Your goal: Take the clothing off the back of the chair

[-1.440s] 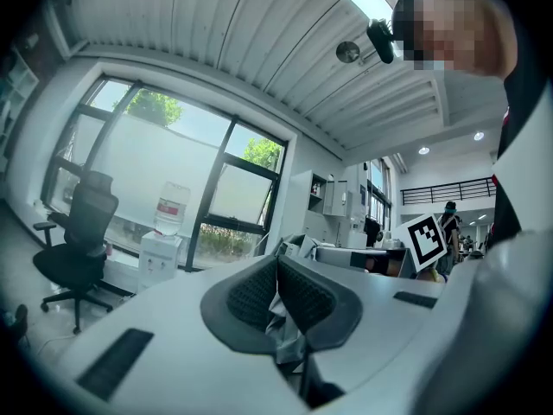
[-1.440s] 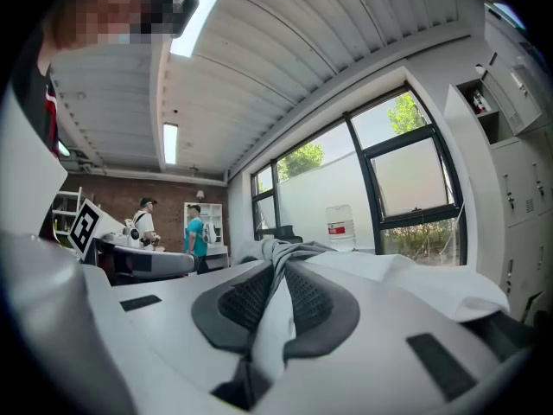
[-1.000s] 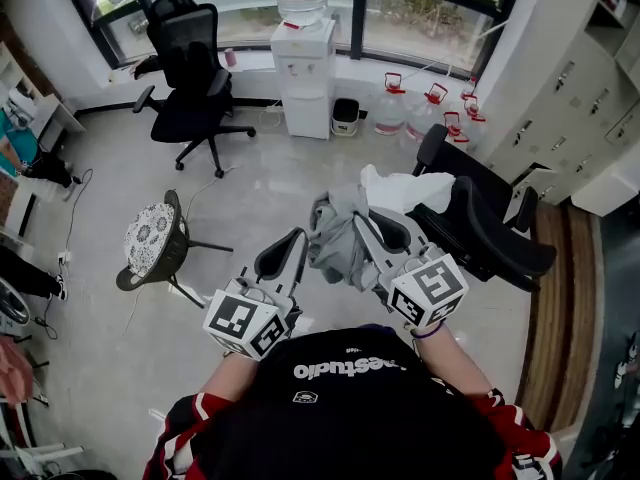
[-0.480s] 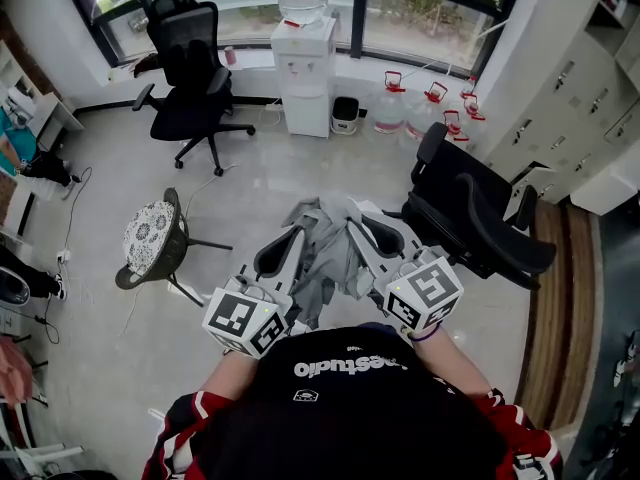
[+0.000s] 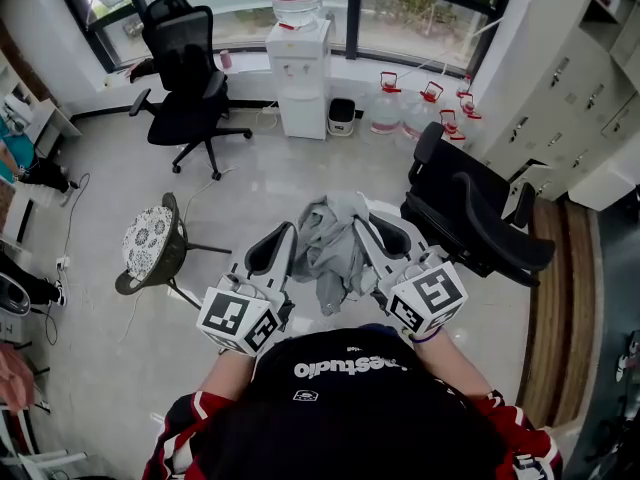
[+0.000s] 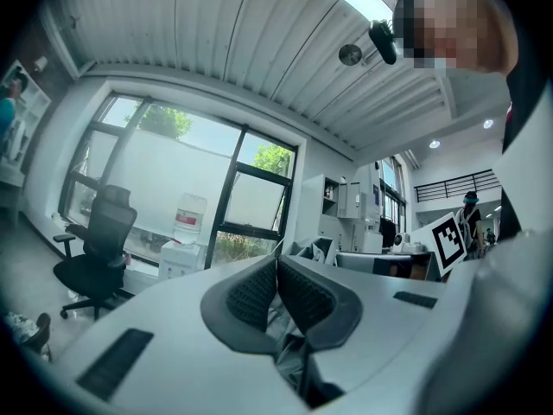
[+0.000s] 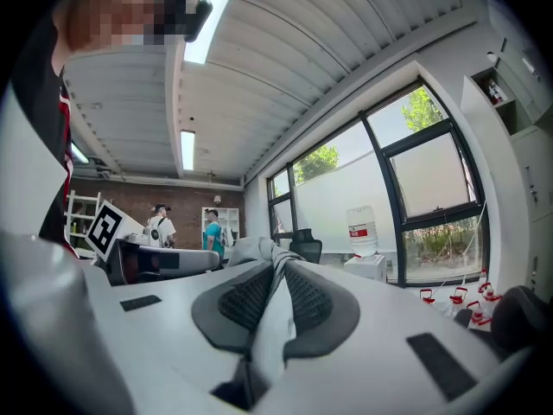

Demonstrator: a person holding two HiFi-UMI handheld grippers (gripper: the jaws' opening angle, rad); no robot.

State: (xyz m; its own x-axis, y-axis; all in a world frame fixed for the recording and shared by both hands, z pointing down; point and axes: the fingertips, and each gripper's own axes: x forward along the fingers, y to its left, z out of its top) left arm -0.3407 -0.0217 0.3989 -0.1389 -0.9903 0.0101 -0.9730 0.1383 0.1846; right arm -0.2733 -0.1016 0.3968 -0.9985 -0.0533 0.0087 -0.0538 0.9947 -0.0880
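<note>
Jaws of the left gripper (image 5: 275, 250) are squeezed shut on a fold of the grey clothing (image 5: 328, 248). The left gripper view shows the cloth pinched between the dark pads. The right gripper (image 5: 372, 240) is shut on the clothing too, with a pale grey fold running up through its jaws. Both grippers point level and sit close side by side, so the clothing hangs bunched up between them, right in front of the person. Holding it at two spots probably keeps it from slipping or dragging on the floor.

The black chair (image 5: 470, 218) it came from stands at about three o'clock from the clothing. The two are apart now, so the clothing looks to be off the chair. A round stool (image 5: 152, 238) stands at nine o'clock, and a water cooler (image 5: 300, 68) at twelve o'clock, far off by the window.

One second ago a pale part of the clothing stretched out toward two o'clock and lay over the chair. Now that part is pulled in, and the whole bundle sits between the two grippers. The grippers themselves are almost where they were.
</note>
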